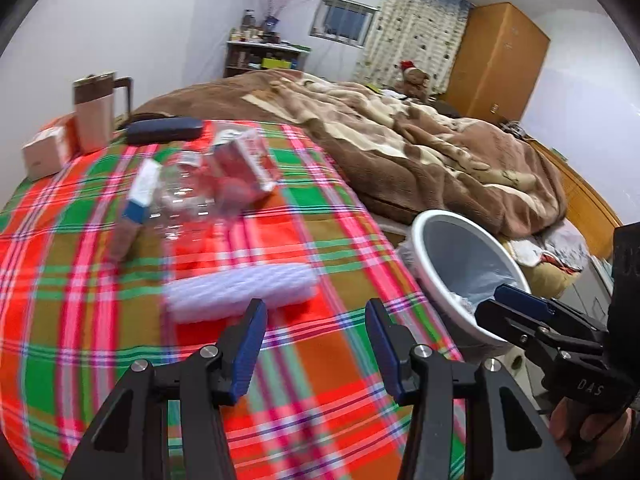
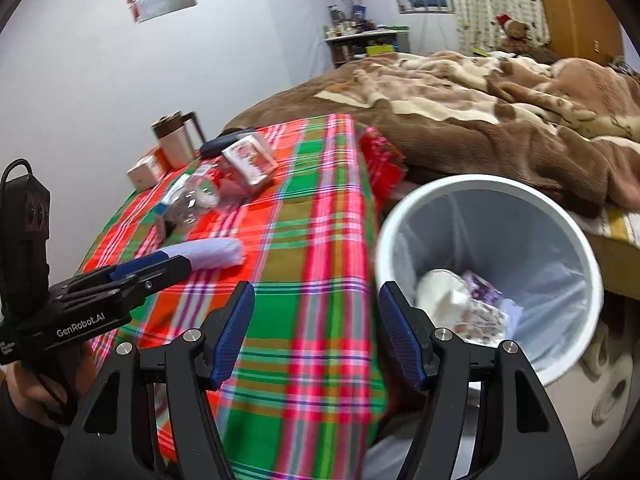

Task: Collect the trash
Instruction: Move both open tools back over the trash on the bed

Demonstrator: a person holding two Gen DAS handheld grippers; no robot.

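Observation:
A white foam pad (image 1: 240, 288) lies on the plaid tablecloth (image 1: 100, 300), just ahead of my open, empty left gripper (image 1: 316, 320); it also shows in the right wrist view (image 2: 212, 254). Beyond it lie a clear plastic bottle (image 1: 188, 196), a red-and-white carton (image 1: 246, 164) and a blue-and-white box (image 1: 138, 196). A white trash bin (image 2: 492, 276) with a liner stands beside the table and holds several scraps. My right gripper (image 2: 316, 316) is open and empty, above the table's edge next to the bin.
A brown-lidded jug (image 1: 96, 112), a small orange-and-white box (image 1: 44, 152) and a dark case (image 1: 164, 130) stand at the table's far end. A bed with a brown blanket (image 1: 420, 140) lies behind the table and bin. A wooden wardrobe (image 1: 500, 60) stands far right.

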